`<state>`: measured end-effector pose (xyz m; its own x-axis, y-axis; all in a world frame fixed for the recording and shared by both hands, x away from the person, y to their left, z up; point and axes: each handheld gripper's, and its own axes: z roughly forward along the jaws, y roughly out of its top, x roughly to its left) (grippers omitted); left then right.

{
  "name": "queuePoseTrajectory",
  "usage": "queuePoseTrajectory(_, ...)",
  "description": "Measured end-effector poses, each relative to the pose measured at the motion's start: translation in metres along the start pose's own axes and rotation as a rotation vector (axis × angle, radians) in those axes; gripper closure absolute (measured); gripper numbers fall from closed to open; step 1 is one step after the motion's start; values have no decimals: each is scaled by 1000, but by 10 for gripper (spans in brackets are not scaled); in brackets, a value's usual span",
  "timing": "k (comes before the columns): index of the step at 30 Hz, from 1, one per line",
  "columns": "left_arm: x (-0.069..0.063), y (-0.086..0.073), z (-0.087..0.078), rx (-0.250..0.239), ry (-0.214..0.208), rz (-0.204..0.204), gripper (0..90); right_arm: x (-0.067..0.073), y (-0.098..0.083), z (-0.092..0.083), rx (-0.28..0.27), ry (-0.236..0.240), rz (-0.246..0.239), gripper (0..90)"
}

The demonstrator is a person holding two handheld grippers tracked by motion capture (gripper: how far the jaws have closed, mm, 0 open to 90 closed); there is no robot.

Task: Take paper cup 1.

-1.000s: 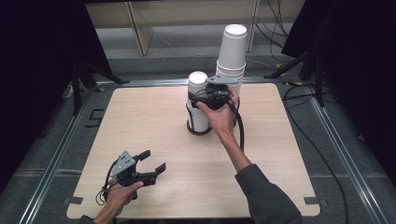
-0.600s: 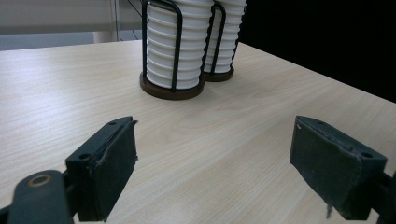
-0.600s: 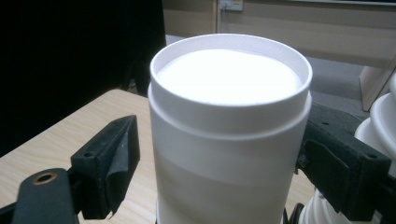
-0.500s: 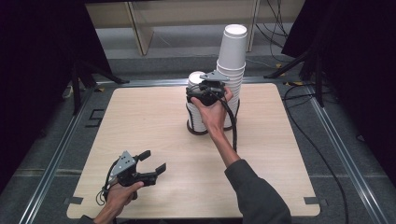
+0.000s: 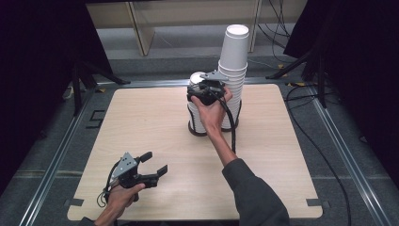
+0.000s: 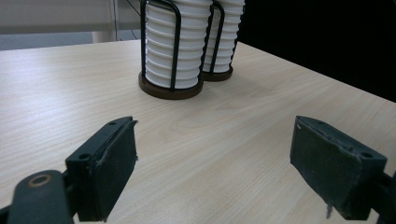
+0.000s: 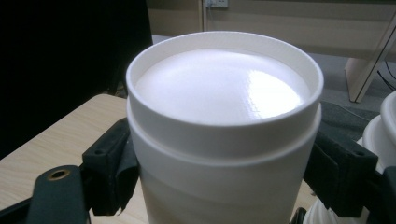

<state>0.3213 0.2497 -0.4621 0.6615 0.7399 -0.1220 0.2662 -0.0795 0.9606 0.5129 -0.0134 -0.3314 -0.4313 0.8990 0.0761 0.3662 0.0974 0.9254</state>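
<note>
Item: top paper cup (image 7: 224,140), upturned on nearer rack stack (image 5: 200,117); light, crushable, probably slick; right claw (image 7: 224,186) clasps its wall; left claw (image 6: 215,158) agape

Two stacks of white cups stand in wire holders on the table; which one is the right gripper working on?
The shorter stack, on the left in the high view. The right gripper straddles its top upside-down cup, a jaw at each side. The taller stack beside it rises well above.

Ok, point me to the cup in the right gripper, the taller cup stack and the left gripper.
top cup (image 7: 224,140), right gripper view, side wall.
taller cup stack (image 5: 234,52), high view, upper side.
left gripper (image 5: 156,164), high view, between fingertips.
</note>
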Motion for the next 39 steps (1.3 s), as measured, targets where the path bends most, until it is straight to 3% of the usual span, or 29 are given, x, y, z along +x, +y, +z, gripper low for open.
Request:
queuePoseTrajectory(7, 0, 0, 0, 1, 0, 1, 140, 0, 5, -4, -31, 5, 0, 212)
queuePoseTrajectory(8, 0, 0, 0, 1, 0, 1, 140, 2, 7, -7, -35, 12, 19, 213)
queuePoseTrajectory(19, 0, 0, 0, 0, 0, 3, 140, 7, 43, -33, -108, 35, -13, 216)
queuePoseTrajectory(31, -1, -2, 2, -21, -21, -17, 140, 6, 69, -56, -178, 70, -25, 216)
queuePoseTrajectory(38, 0, -2, 2, -23, -20, -10, 140, 11, 77, -76, -200, 128, -45, 216)
queuePoseTrajectory(39, 1, -1, 1, -12, -9, 6, 140, 16, 75, -83, -195, 159, -65, 216)
